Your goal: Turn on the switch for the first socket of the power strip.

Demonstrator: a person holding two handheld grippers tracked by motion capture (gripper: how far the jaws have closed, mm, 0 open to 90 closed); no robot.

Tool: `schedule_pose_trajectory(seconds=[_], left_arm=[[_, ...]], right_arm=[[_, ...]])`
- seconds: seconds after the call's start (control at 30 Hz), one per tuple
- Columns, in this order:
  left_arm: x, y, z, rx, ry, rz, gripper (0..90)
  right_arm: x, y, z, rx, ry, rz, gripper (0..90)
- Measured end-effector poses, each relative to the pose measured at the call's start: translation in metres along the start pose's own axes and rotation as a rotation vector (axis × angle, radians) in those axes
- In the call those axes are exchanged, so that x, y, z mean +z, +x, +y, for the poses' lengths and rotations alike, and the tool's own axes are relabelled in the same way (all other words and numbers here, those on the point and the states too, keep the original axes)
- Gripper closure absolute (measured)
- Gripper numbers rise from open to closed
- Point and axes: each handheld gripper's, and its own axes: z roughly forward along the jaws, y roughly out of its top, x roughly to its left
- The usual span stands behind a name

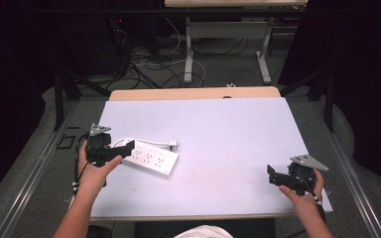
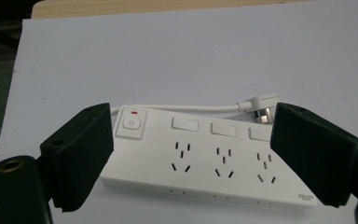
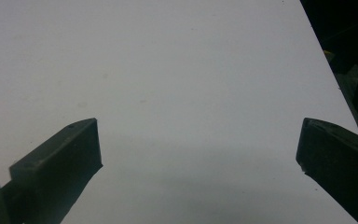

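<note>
Looking down on a flat white rectangular plastic power strip with three socket groups, lying on the pale lilac-white table top, well toward the left edge. Running with its long axis slanted, switch end nearer the left hand, far end pointing toward the middle of the table and a little toward the person.

Hovering right at the strip's switch end: the black two-jaw left gripper, jaws spread wide, gripping nothing. Seen along its own jaws in the left gripper view, the strip lying crosswise between them, long axis spanning from one jaw to the other (so the jaws are facing the strip's ends, not its narrow sides). Touching or just clear of the casing: cannot tell.

Trailing from the strip's switch end, a thin white cord running along the strip's far side and ending in a white angled plug lying on the table just beyond the strip's far corner.

Waiting well away from the strip, near the table's right front corner: the black two-jaw right gripper, jaws likewise parted and empty, bare table stretching ahead of them in the right gripper view.

Judging the left hand far nearer, plainly the one placed to act. Turning on that crosswise lie: closing now would mean squeezing the strip lengthwise, so probably needing a twist of the wrist to catch the narrow width, or a shove instead.
</note>
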Motion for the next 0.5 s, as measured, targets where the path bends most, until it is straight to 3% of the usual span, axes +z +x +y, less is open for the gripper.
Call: schedule_pose_trajectory(seconds=[0.27,0.5], left_arm=[[0.001,-0.002,0.013,0.003,-0.003,0.003,15.0],[0.006,0.0,0.023,-0.043,-0.025,-0.015,15.5]], right_arm=[[0.001,-0.002,-0.001,0.0,0.001,0.0,0.0],[0.002,0.001,-0.002,-0.005,0.022,0.014,0.0]])
